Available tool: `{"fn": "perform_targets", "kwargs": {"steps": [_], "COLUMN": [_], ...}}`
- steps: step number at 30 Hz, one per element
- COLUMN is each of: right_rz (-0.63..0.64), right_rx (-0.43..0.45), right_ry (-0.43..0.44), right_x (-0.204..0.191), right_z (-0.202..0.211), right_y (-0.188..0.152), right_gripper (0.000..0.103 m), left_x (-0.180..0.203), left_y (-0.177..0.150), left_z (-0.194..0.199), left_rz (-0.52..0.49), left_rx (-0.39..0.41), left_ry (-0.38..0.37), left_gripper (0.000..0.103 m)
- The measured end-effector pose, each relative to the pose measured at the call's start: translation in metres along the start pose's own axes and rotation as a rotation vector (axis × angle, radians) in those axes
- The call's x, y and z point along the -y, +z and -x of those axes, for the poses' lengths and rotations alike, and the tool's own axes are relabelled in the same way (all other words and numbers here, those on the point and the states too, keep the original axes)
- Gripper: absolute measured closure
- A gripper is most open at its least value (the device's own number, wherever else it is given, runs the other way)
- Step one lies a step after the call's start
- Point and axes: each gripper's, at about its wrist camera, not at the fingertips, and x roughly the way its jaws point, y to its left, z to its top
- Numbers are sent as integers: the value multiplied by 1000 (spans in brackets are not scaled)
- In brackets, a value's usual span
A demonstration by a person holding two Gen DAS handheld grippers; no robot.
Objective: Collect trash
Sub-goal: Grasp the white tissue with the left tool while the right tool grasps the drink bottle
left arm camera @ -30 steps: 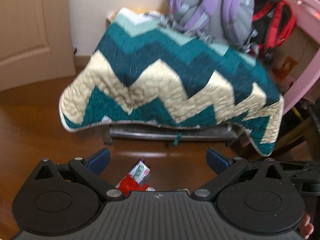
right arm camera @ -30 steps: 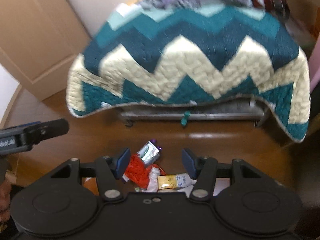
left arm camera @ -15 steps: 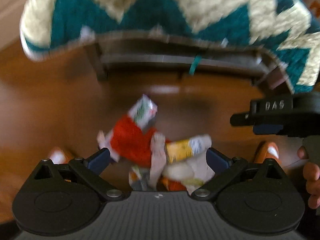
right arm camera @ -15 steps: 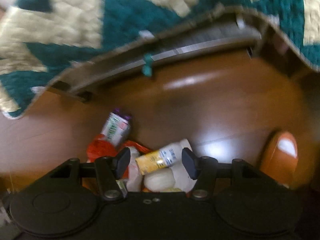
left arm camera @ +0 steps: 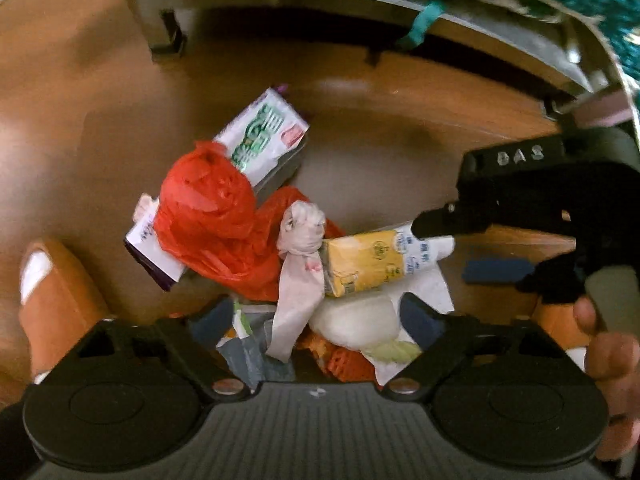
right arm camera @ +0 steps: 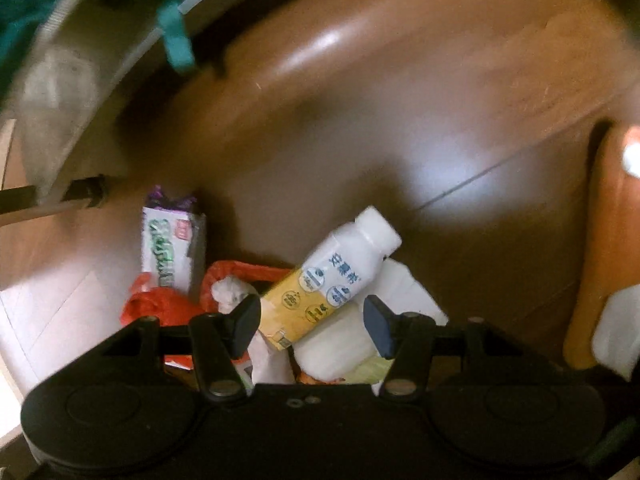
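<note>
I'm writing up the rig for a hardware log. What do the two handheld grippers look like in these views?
Both are black plastic. The left gripper has a ribbed grey-black top plate, two round discs, silver pivot screws and dark blue finger pads. The right gripper has the same discs, screws and blue pads; from the left wrist view its side carries raised lettering reading "BAS". No cables or sleeves show.

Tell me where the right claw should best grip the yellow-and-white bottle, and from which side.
Probably across the yellow-and-white bottle at its labelled body, coming down from above. It lies on its side atop the trash pile, cap pointing away, so the rounded flanks are free. The open right claw already straddles its lower end.
</note>
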Motion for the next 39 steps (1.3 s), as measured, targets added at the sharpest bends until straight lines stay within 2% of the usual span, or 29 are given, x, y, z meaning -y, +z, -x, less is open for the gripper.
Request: {"fn": "perform_targets", "kwargs": {"steps": [1,3,7,9,15,22,27,30,39], "right_rz": [-6,-18,-72,-101,-149,-179,-208,-213,-192], "right_rx": [-17,-35,-59,-64,-66,-124,-100,-88,-102], "right_ry": [2,3,7,20,23,38,25,21,37], "right_x": [1,5,12,15,19,18,19,21,17], "right_z": [-6,-16,-33,-40,-51,-61,-62,-59,-69], "right_y": [2,4,10,13,19,21,29,36,40], "right_gripper": [47,47,47,47,49,49,49,49,50], "left_x": [-3,-8,-7,-5,-5,-11,-12,-15,-18], "left_y": [0,1,3,4,10,13,9,11,14], "left_z": [-7,-19,-35,-42,-59,-68,-65,-64,-87], "left_rz": [10,24,13,8,33,42,16,34,30], "left_rx": [-15,-46,-68,-75,-90,-99,-89,-83,-151], "left_ry": [-2,-7,-21,-38,-55,-66,-41,-33,-43], "left_gripper": [19,32,41,51,67,70,70,70,70]}}
